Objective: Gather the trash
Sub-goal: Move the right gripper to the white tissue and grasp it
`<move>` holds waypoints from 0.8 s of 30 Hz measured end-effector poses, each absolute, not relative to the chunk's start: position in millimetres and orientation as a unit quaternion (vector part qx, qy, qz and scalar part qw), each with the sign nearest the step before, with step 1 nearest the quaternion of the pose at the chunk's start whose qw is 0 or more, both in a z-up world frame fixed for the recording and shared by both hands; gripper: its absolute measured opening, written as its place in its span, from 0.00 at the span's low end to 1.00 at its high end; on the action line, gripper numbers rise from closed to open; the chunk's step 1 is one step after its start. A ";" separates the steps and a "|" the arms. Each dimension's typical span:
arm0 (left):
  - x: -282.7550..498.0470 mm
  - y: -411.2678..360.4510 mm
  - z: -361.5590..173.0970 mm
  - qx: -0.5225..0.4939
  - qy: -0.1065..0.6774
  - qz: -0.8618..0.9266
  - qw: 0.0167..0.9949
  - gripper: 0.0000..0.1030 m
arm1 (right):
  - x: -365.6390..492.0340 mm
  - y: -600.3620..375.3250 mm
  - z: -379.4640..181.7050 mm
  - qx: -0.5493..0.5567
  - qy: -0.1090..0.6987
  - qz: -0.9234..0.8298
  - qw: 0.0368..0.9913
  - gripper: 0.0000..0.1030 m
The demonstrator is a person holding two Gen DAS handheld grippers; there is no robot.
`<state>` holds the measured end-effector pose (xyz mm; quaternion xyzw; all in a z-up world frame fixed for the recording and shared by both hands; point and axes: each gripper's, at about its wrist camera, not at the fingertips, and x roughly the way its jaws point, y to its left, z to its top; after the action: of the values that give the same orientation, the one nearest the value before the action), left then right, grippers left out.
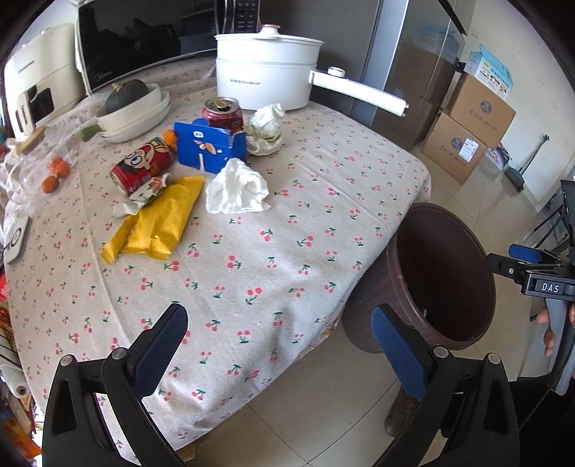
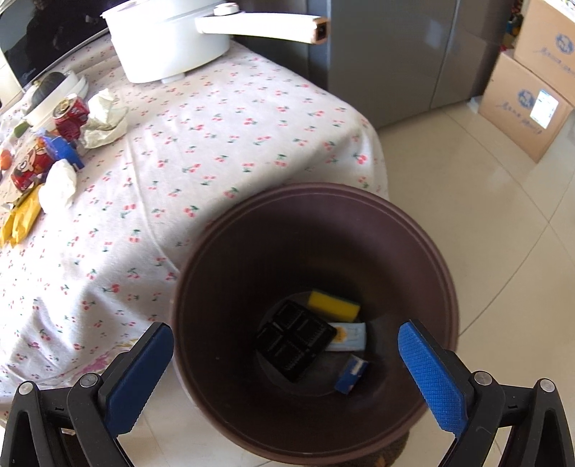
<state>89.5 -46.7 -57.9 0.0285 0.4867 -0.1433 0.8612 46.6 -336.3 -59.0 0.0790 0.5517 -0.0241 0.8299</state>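
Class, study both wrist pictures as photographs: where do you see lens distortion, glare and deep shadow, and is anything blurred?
Left wrist view: fisheye bends the table edge and darkens the corners; the microwave door reflects the room. Right wrist view: sun glares on the floor tiles, the bin interior is dark yet its trash stays readable, and its near rim looks slightly soft.

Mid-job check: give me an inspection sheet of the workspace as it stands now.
Surface: table under a cherry-print cloth.
Job's things: white tissue, yellow wrapper, two red cans, blue carton and crumpled paper on the table; brown bin holds a sponge, black tray and small cartons.
Clutter: white pot, bowl with squash.
Grippers: left gripper and right gripper both open, empty.
Cables: nothing seen.
Surroundings: fridge, cardboard boxes, tiled floor.
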 end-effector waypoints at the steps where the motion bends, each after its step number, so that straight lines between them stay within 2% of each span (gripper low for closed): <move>1: 89.2 -40.5 -57.0 0.026 0.487 -0.138 0.862 1.00 | 48.9 -330.2 -58.2 0.077 0.552 -0.021 0.830 1.00; 24: 90.7 116.8 -59.5 -0.070 0.503 -0.009 0.862 1.00 | 123.8 -181.9 -49.7 0.058 0.546 0.069 0.833 1.00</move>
<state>90.7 116.8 -59.5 -0.0697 0.5028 -0.0090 0.8616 123.8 -181.9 -49.7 0.0585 0.5463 0.0692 0.8327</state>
